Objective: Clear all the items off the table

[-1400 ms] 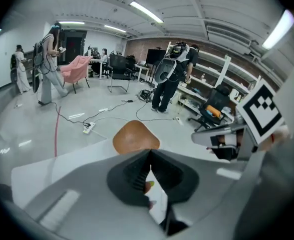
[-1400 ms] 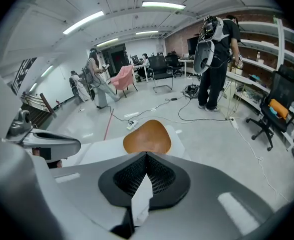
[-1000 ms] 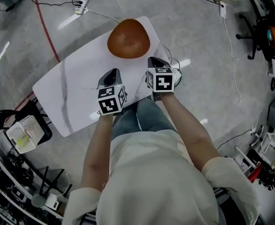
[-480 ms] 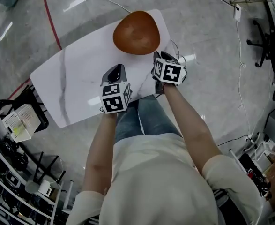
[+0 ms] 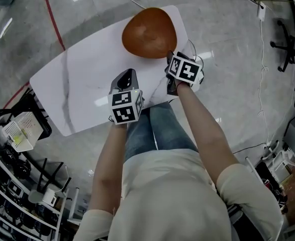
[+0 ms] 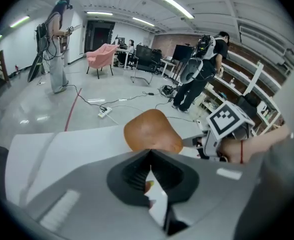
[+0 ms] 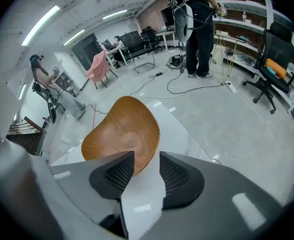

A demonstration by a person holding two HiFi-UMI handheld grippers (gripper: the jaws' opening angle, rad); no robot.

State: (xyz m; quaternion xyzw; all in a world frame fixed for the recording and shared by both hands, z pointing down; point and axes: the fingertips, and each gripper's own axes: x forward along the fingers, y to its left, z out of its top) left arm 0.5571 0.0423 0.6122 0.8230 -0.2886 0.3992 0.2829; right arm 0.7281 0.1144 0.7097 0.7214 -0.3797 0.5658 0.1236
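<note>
A brown wooden bowl (image 5: 149, 32) lies at the far right end of the white marble table (image 5: 87, 79). My right gripper (image 5: 170, 59) hangs just by the bowl's near rim, tilted steeply down. In the right gripper view its jaws (image 7: 147, 159) stand apart, having just been opening. The bowl's rim (image 7: 121, 134) shows beyond the gap, with nothing gripped. My left gripper (image 5: 128, 74) is over the table's near edge, left of the bowl. Its fingertips (image 6: 149, 154) meet, with nothing between them. The bowl (image 6: 152, 131) lies ahead of it.
A rack of shelves with small items (image 5: 16, 134) stands left of the table. Cables and a red line (image 5: 54, 19) run over the grey floor. An office chair (image 5: 288, 34) is at the right. People stand further off (image 6: 199, 79).
Both grippers have come down toward the table. The right one has rolled and moved closer to the bowl's near rim.
</note>
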